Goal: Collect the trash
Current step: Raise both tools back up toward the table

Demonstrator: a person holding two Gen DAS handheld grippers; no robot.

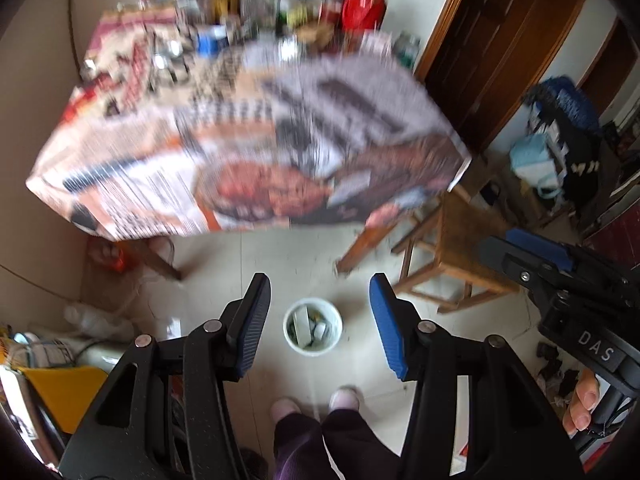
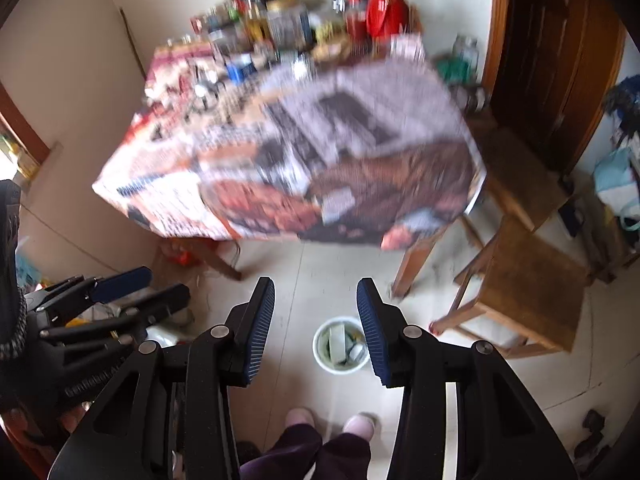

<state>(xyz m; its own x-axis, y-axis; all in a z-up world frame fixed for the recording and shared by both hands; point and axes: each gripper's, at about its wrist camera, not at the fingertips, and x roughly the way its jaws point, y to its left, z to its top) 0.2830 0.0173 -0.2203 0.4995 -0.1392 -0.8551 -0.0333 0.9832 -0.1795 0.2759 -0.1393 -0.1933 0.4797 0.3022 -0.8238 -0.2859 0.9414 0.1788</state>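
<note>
Trash is sitting inside a small white round plastic bin on the pale tiled floor, and the scraps in it are looking like crumpled paper and wrappers, too blurry to name. Both tools are hanging right above it. The left gripper is spreading its black arms and blue ribbed pads wide with nothing between them, and the bin is showing straight through that gap. The right gripper is gaping wide too, gripping nothing, with the bin peeking out just beside its right-hand pad. Each tool is also poking into the edge of the other's view.

Just below the bin, the person's two pale pink slippers and dark purple trouser legs are showing. Further out, a wooden table draped in a busy printed cloth is standing beyond the bin, smeared with blur, its far end crowded with bottles and jars and something red. A plain wooden stool is standing near the table's right corner, and a dark wooden door is filling the wall behind it.
</note>
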